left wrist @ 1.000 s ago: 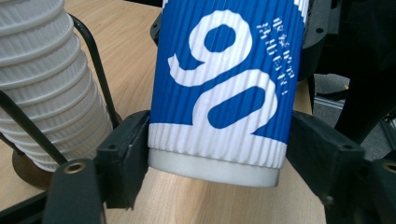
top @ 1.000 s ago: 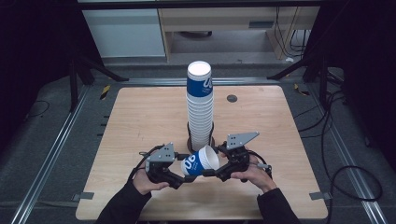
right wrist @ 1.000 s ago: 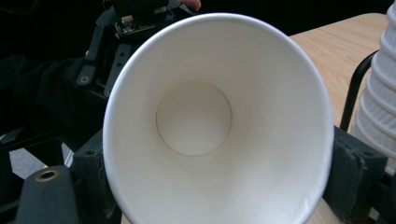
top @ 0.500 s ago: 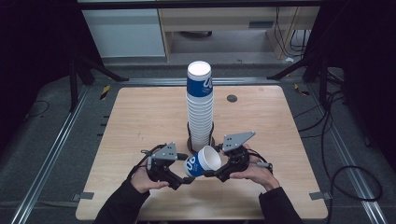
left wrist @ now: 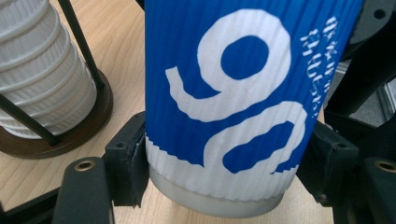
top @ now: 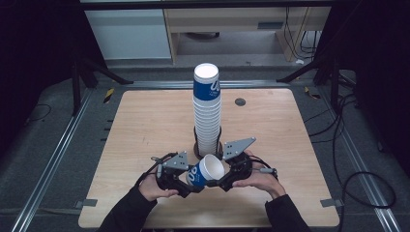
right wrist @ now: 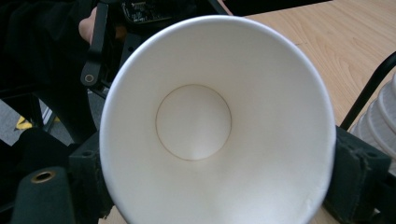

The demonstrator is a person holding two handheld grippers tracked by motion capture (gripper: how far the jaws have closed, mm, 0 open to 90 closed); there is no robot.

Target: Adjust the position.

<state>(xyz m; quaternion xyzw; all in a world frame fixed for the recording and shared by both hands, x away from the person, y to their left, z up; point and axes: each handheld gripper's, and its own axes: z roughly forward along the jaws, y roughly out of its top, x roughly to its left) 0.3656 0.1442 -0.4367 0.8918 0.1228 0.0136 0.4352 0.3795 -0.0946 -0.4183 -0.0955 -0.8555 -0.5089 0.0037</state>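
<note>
Above the wooden tabletop (top: 145, 130), both left tongs (top: 186, 181) and right tongs (top: 223, 180) clamp one blue-and-white ribbed paper cup (top: 205, 171) tilted sideways.

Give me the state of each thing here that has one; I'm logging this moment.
blue paper cup: empty, tipped on its side, held off the table by both grippers.
left gripper: shut on the cup's base end.
right gripper: shut on the cup near its rim.
stack of cups: upright in its holder, upside down.

Cup (top: 206, 172) tipped more upright btwn grippers
</note>
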